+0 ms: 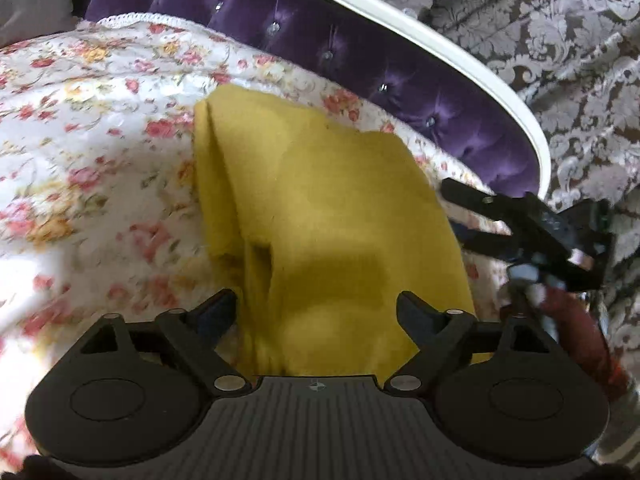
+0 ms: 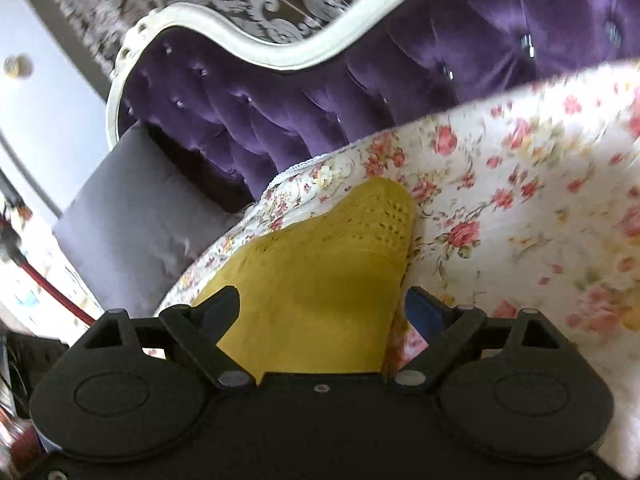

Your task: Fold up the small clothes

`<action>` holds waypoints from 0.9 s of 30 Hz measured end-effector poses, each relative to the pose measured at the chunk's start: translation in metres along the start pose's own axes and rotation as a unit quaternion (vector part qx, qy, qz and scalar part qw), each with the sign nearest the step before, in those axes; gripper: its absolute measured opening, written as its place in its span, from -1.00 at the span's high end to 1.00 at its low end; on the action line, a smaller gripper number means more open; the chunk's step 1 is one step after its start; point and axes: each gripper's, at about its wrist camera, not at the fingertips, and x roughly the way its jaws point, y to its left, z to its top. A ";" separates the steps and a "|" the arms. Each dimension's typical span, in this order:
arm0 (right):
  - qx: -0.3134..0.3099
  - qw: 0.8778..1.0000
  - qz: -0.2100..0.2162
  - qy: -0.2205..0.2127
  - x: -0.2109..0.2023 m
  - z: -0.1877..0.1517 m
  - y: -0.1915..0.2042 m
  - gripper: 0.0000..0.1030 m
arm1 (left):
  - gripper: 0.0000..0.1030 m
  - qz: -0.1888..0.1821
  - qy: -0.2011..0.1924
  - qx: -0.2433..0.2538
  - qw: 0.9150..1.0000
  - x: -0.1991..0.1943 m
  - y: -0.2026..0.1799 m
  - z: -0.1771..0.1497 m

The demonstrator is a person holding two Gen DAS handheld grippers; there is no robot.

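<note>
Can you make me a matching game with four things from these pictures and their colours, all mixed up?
Things:
1. folded cloth
2. headboard
3. bedspread
4. left gripper

Colours:
A. purple with shiny buttons
B. black
C. mustard yellow
D. white with pink flowers

Right pairs: 1-C, 2-A, 3-D, 4-B
</note>
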 end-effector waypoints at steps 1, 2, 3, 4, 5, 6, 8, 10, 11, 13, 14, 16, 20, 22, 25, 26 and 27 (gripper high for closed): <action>0.006 1.000 0.008 0.000 0.004 0.001 -0.004 -0.77 | -0.92 -0.006 0.000 0.001 1.000 0.003 -0.002 0.001; 0.003 1.000 0.016 -0.007 0.007 0.001 -0.005 -0.77 | -0.98 -0.011 0.001 0.000 1.000 0.006 -0.003 0.003; -0.001 1.000 0.023 -0.009 0.011 0.002 -0.005 -0.80 | -0.98 -0.007 0.003 -0.003 1.000 0.008 -0.004 0.004; -0.002 1.000 0.029 -0.009 0.013 0.003 -0.004 -0.80 | -0.98 -0.003 0.004 -0.006 1.000 0.009 -0.005 0.005; -0.002 0.999 0.035 -0.010 0.015 0.004 -0.003 -0.80 | -0.98 -0.002 0.005 -0.008 1.000 0.009 -0.006 0.006; 0.001 0.999 0.042 -0.011 0.018 0.005 -0.003 -0.78 | -0.98 -0.005 0.005 -0.012 1.000 0.008 -0.005 0.006; 0.007 0.999 0.044 -0.011 0.022 0.006 -0.003 -0.47 | -0.85 -0.023 -0.006 -0.034 0.999 0.003 0.001 0.004; 0.010 0.999 0.033 -0.006 0.023 0.006 -0.003 -0.12 | -0.64 -0.033 -0.011 -0.052 0.998 0.000 0.002 0.000; 0.008 1.000 0.024 -0.006 0.023 0.004 -0.003 0.04 | -0.54 -0.032 -0.007 -0.051 0.998 0.000 0.000 -0.003; 0.009 1.000 0.018 -0.002 0.021 0.003 -0.005 0.07 | -0.49 -0.029 0.001 -0.034 0.999 0.002 -0.007 -0.006; 0.012 1.000 0.018 -0.003 0.021 0.002 -0.006 0.09 | -0.33 -0.029 0.004 -0.025 0.999 0.004 -0.010 -0.008; 0.015 1.000 0.012 -0.004 0.019 0.002 -0.005 0.11 | 0.45 -0.032 0.009 -0.031 0.999 0.007 -0.011 -0.007; 0.004 1.000 -0.011 -0.002 0.015 0.004 0.004 0.21 | 0.76 -0.042 0.017 -0.044 0.998 0.005 -0.011 -0.004; 0.004 1.000 -0.022 -0.002 0.008 0.004 0.011 0.25 | 0.76 -0.060 0.021 -0.047 0.997 -0.005 -0.016 -0.005; 0.003 0.999 -0.033 0.003 -0.009 -0.003 0.022 0.28 | 0.76 -0.090 0.038 -0.063 0.993 -0.020 -0.021 -0.012; 0.003 0.999 -0.035 0.007 -0.015 -0.008 0.026 0.29 | 0.76 -0.094 0.044 -0.062 0.993 -0.027 -0.025 -0.016; 0.002 0.999 -0.037 0.012 -0.024 -0.016 0.031 0.29 | 0.76 -0.099 0.050 -0.057 0.992 -0.034 -0.029 -0.021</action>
